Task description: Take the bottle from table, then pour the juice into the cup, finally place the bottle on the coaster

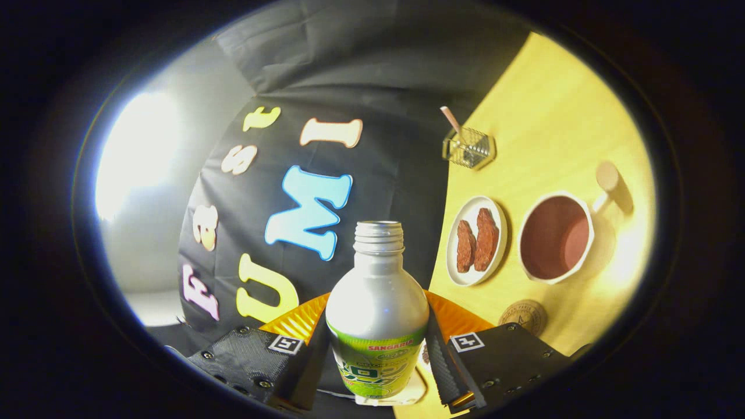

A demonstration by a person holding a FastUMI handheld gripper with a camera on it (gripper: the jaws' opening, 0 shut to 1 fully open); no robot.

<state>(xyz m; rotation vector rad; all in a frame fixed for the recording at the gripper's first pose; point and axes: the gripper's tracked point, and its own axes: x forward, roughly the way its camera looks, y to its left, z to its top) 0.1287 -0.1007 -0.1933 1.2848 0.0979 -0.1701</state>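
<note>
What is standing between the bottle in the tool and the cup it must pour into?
The small plate with two brown pieces lies on the table between the bottle, held in the tool, and the cup; it is low.

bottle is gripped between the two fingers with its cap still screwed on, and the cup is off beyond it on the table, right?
Not quite: the gripper view shows the bottle has no cap, its threaded neck is bare. The rest holds: the gripper is shut on the bottle, and the cup sits beyond on the table.
</note>
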